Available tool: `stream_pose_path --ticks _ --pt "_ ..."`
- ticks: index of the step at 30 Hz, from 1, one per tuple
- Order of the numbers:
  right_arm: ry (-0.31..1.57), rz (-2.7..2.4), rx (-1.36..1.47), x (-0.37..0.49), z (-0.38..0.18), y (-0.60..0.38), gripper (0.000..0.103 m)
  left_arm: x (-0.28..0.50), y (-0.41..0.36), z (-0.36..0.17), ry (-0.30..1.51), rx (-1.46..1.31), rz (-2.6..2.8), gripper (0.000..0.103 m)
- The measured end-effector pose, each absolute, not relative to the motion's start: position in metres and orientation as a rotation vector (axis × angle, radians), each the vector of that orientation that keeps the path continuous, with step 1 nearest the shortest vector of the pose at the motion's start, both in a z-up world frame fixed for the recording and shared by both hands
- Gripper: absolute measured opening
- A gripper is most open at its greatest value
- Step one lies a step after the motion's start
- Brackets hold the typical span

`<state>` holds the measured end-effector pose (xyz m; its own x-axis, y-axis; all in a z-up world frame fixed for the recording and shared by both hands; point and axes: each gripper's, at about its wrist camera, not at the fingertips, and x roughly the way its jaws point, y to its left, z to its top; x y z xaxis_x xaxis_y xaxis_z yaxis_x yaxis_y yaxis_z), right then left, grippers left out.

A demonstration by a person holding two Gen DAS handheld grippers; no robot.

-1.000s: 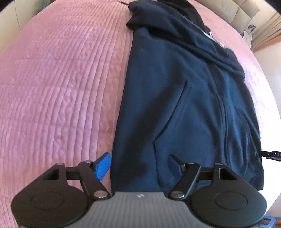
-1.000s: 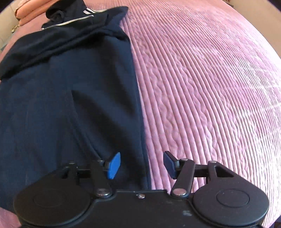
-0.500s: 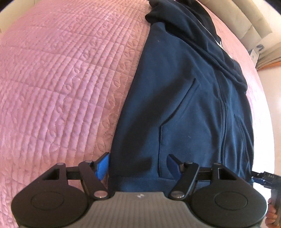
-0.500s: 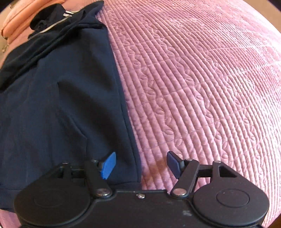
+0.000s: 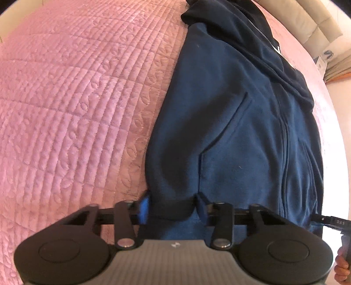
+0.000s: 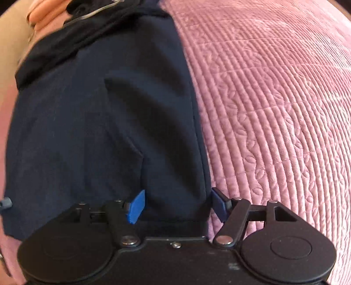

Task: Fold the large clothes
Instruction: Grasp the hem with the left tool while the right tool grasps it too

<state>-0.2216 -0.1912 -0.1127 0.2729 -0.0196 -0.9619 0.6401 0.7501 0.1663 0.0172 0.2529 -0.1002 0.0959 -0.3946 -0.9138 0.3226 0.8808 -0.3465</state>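
A navy zip hoodie [image 5: 230, 114] lies flat on a pink quilted bedspread [image 5: 76, 98], hood at the far end. My left gripper [image 5: 173, 208] is open, its blue-padded jaws straddling the hoodie's near left hem corner, with fabric bunched between them. In the right wrist view the hoodie [image 6: 98, 122] fills the left half. My right gripper [image 6: 177, 205] is open, its jaws straddling the near right hem corner by the side seam. The other gripper's tip shows at the left wrist view's right edge [image 5: 331, 221].
The pink bedspread [image 6: 274, 109] spreads wide on the outer side of each gripper. A cream padded headboard [image 5: 316, 24] stands beyond the hood. A peach pillow [image 6: 43, 15] lies at the far left of the right wrist view.
Both grippers have moved forward and down onto the hem; the hoodie's bottom corners now sit between the open jaws, and the left jaws have narrowed around the fabric.
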Motion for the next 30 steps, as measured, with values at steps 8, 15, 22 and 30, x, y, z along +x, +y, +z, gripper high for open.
stream_pose_path --ticks 8,15,22,30 --pt "1.224 -0.417 0.449 -0.211 -0.098 -0.171 0.014 0.009 0.243 -0.089 1.318 -0.013 -0.589 0.012" --pt "1.295 -0.310 0.191 -0.201 -0.083 -0.141 0.012 -0.003 0.250 -0.066 1.297 -0.019 -0.670 0.012" --pt "1.351 -0.334 0.141 -0.200 -0.080 -0.142 0.024 0.003 0.258 -0.051 1.260 0.110 -0.548 0.028" --pt "1.112 -0.333 0.146 -0.145 -0.007 -0.177 0.038 0.035 0.212 0.002 1.054 0.167 -0.665 0.046"
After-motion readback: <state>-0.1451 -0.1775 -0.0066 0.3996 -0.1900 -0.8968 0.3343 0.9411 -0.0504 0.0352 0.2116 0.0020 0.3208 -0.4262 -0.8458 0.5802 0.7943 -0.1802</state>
